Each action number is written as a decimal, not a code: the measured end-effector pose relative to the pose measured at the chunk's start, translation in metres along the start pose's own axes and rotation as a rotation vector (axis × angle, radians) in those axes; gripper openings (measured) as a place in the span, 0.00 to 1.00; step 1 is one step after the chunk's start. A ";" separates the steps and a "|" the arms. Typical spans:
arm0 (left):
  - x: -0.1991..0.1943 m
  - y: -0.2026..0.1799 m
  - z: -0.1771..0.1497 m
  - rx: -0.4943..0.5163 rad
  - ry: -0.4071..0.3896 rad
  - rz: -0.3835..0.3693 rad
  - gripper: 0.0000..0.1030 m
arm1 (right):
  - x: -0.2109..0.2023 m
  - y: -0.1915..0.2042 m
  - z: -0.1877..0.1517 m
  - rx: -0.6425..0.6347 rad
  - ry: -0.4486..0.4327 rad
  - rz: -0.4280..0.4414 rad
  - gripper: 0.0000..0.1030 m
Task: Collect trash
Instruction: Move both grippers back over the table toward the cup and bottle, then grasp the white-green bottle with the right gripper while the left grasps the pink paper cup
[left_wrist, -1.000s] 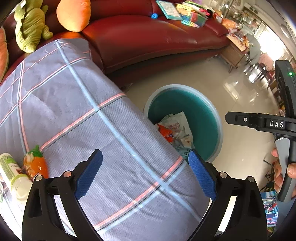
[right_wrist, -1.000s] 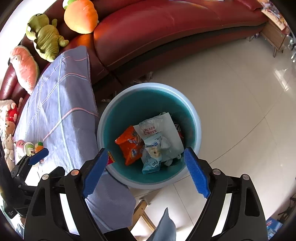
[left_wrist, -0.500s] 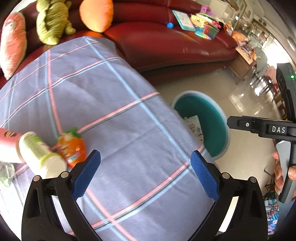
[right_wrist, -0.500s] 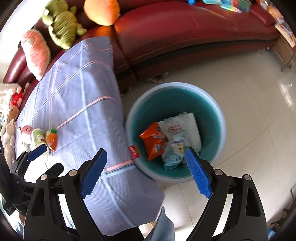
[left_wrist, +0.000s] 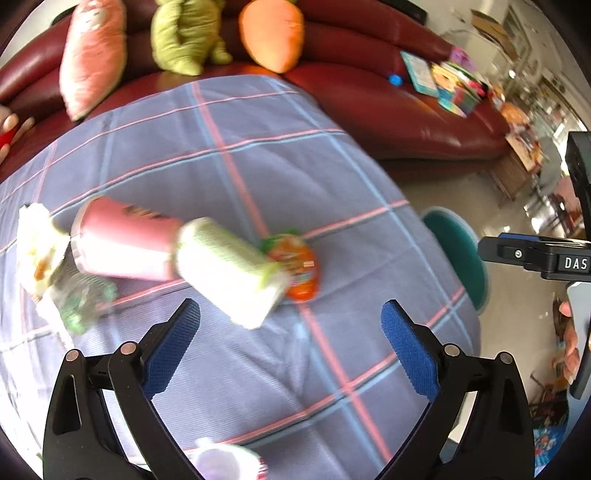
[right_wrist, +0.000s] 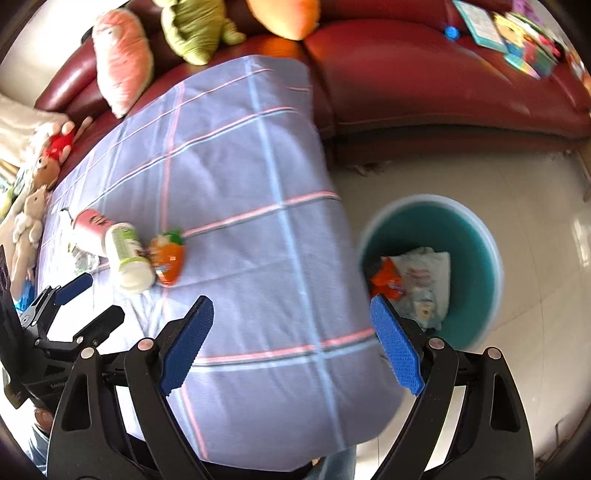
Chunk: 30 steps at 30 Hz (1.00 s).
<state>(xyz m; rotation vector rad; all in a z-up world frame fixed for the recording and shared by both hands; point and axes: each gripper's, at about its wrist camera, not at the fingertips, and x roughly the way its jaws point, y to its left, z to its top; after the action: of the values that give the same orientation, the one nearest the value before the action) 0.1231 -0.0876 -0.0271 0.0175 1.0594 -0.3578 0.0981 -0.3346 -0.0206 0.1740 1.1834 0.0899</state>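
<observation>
Trash lies on the checked cloth of the table (left_wrist: 280, 155): a white and green bottle (left_wrist: 229, 269) on its side, a pink cup (left_wrist: 122, 247) behind it, an orange carrot-shaped pack (left_wrist: 299, 269) to its right, and crumpled wrappers (left_wrist: 55, 266) at the left. My left gripper (left_wrist: 291, 350) hangs open just in front of the bottle, nothing between its blue pads. My right gripper (right_wrist: 291, 343) is open and empty over the table's near right part (right_wrist: 258, 258). The teal bin (right_wrist: 476, 258) on the floor holds snack bags (right_wrist: 413, 280).
A red sofa (left_wrist: 388, 107) with plush toys (left_wrist: 184, 33) and books (left_wrist: 443, 85) runs behind the table. Small stuffed animals (right_wrist: 40, 173) sit at the table's far left. A white cup (left_wrist: 221, 461) lies near the front edge. Tiled floor (right_wrist: 480, 177) surrounds the bin.
Both grippers have swung left, away from the bin and over the table. The bottle, cup and orange pack have come to the middle of the left view. Both stayed open.
</observation>
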 end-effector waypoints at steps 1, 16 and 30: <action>-0.004 0.012 -0.003 -0.020 -0.004 0.009 0.96 | 0.002 0.009 0.002 -0.015 0.007 0.005 0.80; -0.019 0.144 -0.037 -0.271 -0.001 0.059 0.96 | 0.054 0.145 0.033 -0.291 0.146 0.071 0.80; -0.008 0.179 -0.047 -0.338 0.024 0.064 0.96 | 0.125 0.216 0.049 -0.435 0.313 0.075 0.55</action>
<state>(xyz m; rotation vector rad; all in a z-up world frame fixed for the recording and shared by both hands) 0.1331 0.0921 -0.0718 -0.2459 1.1294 -0.1179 0.1953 -0.1061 -0.0771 -0.1867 1.4383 0.4493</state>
